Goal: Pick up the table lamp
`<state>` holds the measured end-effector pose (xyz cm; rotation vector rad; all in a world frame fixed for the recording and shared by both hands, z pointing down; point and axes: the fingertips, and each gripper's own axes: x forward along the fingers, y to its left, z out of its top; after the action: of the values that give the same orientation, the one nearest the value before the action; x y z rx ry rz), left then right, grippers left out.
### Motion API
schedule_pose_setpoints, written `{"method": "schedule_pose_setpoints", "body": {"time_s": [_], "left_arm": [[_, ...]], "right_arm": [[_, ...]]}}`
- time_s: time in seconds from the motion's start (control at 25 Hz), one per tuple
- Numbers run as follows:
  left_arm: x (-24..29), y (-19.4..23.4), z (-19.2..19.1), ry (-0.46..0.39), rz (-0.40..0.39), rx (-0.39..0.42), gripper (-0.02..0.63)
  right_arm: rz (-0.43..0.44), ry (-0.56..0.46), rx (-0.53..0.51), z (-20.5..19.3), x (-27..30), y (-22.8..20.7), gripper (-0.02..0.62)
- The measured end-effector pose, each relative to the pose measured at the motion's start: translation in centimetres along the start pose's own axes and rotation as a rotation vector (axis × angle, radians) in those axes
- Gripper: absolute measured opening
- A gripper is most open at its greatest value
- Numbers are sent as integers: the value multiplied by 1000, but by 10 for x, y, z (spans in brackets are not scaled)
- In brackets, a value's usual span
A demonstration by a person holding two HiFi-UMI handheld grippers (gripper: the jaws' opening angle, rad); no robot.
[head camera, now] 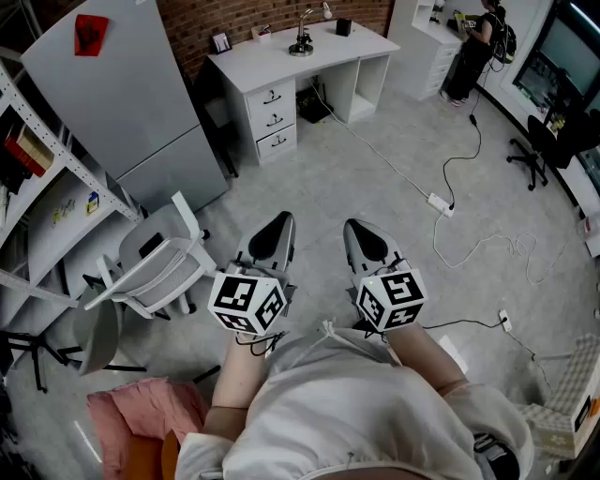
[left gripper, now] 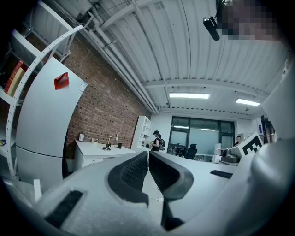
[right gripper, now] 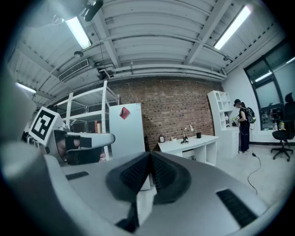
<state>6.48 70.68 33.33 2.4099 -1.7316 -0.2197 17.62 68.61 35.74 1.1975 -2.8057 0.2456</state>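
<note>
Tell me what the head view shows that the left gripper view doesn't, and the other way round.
Only the head view: a pink cloth on the floor and the wearer's forearms. Only the left gripper view: the lit ceiling lights and the big windows. Both: the table lamp on the white desk, the brick wall, and the left gripper, shut and empty.
</note>
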Motion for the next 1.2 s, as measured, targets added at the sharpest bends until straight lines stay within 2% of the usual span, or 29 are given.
{"method": "schedule_pose_setpoints", "body": {"time_s": [0.4,0.56,0.72,0.92,1.08,1.2], "left_arm": [[9,19,-11,11,20,-65,23],[19,27,-16,24,36,-73,23],[37,34,-27,46,40,-90,23],[79,48,-41,70,57,-117,23],[129,56,-45,107,63,-67,23],[175,67,-45,124,59,-73,23]], "right_arm": [[-11,49,-25,-6,18,-7,26],[-50,65,-8,-10,26,-20,28],[-55,90,-7,-17,40,-38,28],[-45,116,21,-27,69,-75,28],[-25,127,48,-26,109,-113,28],[-6,137,51,-20,148,-145,28]]}}
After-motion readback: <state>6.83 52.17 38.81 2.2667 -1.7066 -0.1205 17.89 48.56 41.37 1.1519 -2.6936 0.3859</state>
